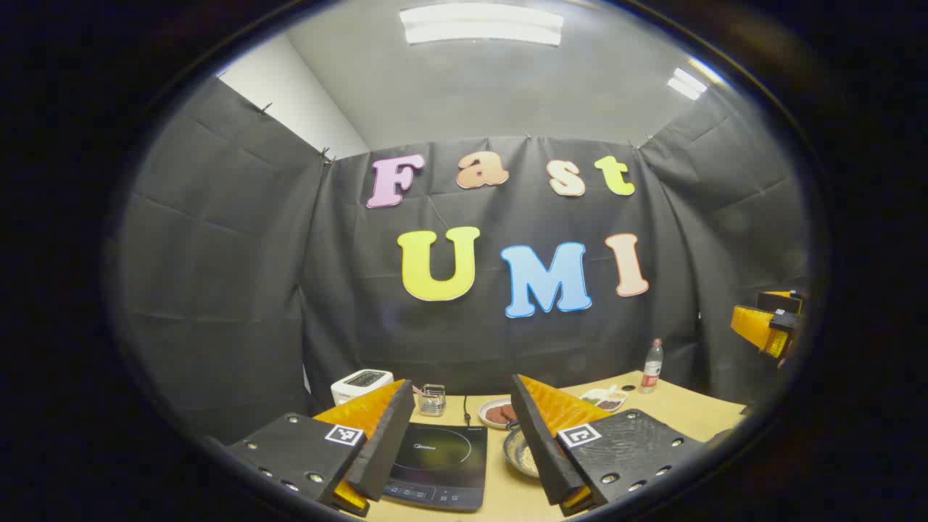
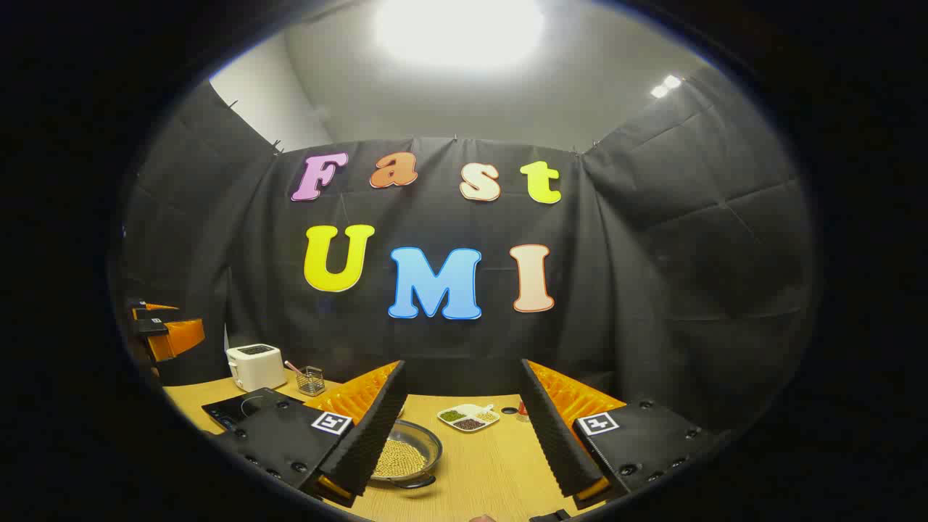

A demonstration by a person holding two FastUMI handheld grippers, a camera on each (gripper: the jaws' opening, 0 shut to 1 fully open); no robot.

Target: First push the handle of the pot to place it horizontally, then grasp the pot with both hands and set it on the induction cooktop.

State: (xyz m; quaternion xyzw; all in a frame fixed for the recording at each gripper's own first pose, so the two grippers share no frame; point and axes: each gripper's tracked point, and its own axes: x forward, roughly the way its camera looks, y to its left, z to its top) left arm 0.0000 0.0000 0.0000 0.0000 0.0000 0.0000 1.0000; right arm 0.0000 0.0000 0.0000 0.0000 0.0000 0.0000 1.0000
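Note:
A shallow metal pot [image 2: 409, 451] holding yellowish grains sits on the wooden table [image 2: 493, 464], with a dark handle [image 2: 418, 482] at its near rim. In the left gripper view the pot [image 1: 520, 455] lies just right of the black induction cooktop [image 1: 442, 457], partly behind one of my fingers. My left gripper [image 1: 460, 384] hangs open above the cooktop and pot, holding nothing. My right gripper [image 2: 462, 366] is open too, raised above the table with the pot under its left finger. The cooktop [image 2: 243, 406] lies to the left of the pot. Each gripper shows at the other view's edge: right gripper [image 1: 768, 322], left gripper [image 2: 163, 330].
At the back of the table stand a white toaster [image 1: 360, 383], a small wire holder [image 1: 433, 399], a plate of brown pieces [image 1: 499, 413], a divided dish of beans [image 2: 469, 417] and a bottle [image 1: 652, 366]. Black cloth walls enclose the table.

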